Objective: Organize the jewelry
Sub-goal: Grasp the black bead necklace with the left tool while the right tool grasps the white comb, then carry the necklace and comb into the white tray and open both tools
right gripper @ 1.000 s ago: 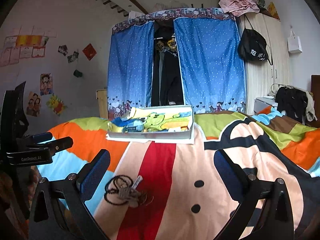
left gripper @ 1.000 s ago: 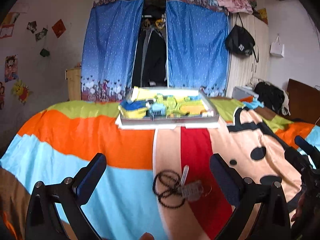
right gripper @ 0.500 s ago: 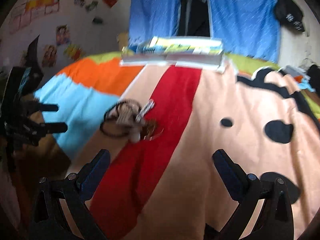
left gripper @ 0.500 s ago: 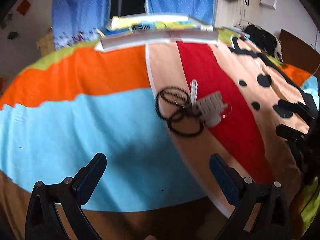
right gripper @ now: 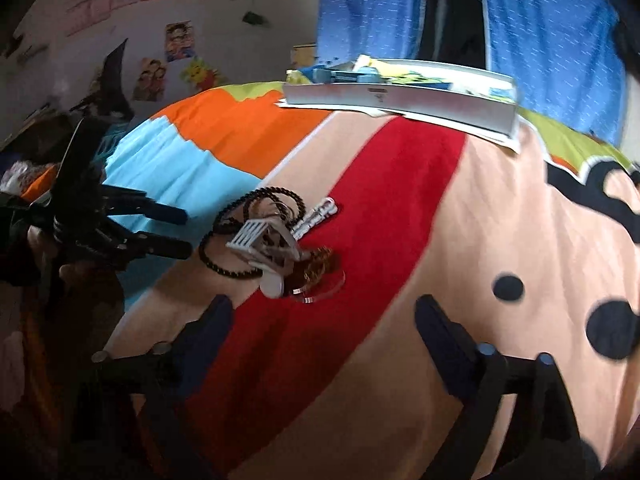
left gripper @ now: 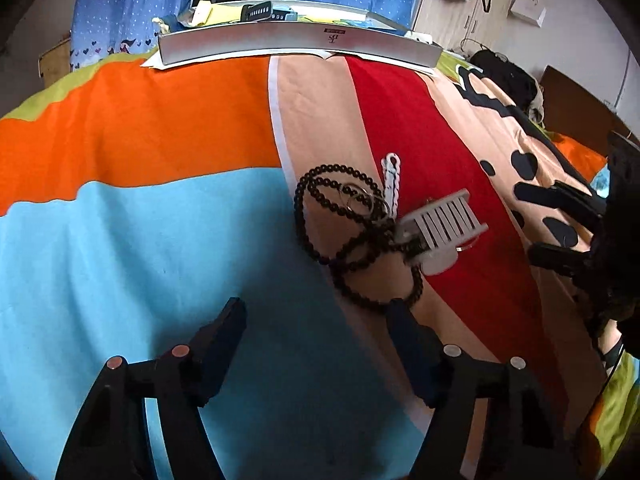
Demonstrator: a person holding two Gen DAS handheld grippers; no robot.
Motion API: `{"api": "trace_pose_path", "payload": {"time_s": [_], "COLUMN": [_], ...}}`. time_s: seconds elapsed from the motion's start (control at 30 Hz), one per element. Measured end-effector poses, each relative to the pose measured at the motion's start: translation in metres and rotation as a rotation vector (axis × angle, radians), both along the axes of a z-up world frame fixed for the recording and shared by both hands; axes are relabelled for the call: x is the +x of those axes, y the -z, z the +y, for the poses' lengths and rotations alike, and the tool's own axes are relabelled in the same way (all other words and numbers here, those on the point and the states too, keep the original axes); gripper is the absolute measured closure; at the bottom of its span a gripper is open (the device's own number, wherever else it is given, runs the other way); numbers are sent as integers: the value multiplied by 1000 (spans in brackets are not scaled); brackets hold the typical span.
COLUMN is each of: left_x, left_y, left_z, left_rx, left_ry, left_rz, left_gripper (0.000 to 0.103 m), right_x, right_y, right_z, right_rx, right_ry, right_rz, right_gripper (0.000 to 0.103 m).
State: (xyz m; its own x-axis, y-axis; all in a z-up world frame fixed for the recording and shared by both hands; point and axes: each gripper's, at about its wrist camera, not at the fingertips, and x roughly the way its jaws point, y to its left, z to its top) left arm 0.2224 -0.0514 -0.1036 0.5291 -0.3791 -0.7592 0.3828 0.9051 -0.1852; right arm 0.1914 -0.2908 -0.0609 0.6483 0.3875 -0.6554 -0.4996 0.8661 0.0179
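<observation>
Showing clear ring (right gripper: 320, 290) only rightward | black beads (left gripper: 340, 216) both

The jewelry lies in one tangled heap on the bed (left gripper: 160, 240): a black bead necklace (left gripper: 320, 216) looped under a white slatted clip (left gripper: 440, 224), with a white hair clip (left gripper: 391, 180) just beside it. Bare bedspread lies all round the heap — light blue on its left, red and peach on its right. The left gripper (left gripper: 316, 320) hangs over the blue, its right finger touching the beads' near loop. At the bed's far edge a low grey tray (left gripper: 296, 42) stands across the way, well apart from the heap.
</observation>
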Motion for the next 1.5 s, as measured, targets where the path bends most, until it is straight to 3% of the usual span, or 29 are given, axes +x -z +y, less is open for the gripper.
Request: {"api": "trace_pose_path", "payload": {"time_s": [0.1, 0.27, 0.43, 0.6, 0.67, 0.77, 0.83, 0.93, 1.17, 1.5], "left_x": [7, 14, 24, 29, 30, 31, 27, 19, 3, 16], "left_y": [1, 1, 3, 6, 7, 5, 1, -9, -60, -174], "left_z": [-1, -3, -10, -14, -13, -12, -11, -10, -1, -5], "left_rx": [-25, -61, -106, -85, -71, -62, -42, -10, 52, 20], "left_ry": [-6, -15, -18, -33, -48, -67, -86, -103, -126, -26], "left_rz": [5, 13, 37, 50, 58, 65, 48, 10, -86, -185], "left_gripper": [38, 54, 71, 86, 95, 97, 97, 97, 97, 97], "right_x": [13, 22, 34, 36, 35, 29, 26, 20, 3, 8], "right_y": [2, 3, 5, 9, 10, 9, 7, 2, -11, -57], "right_z": [11, 30, 44, 55, 59, 60, 57, 45, 25, 5], "right_rx": [-14, -45, -36, -46, -58, -72, -59, -9, 130, 253], "right_ry": [-52, -132, -173, -218, -229, -214, -190, -113, -20, 53], "right_rz": [-1, -5, 4, 15, 17, 3, -6, -14, -35, -129], "right_gripper": [25, 26, 43, 51, 61, 65, 79, 79, 79, 79]}}
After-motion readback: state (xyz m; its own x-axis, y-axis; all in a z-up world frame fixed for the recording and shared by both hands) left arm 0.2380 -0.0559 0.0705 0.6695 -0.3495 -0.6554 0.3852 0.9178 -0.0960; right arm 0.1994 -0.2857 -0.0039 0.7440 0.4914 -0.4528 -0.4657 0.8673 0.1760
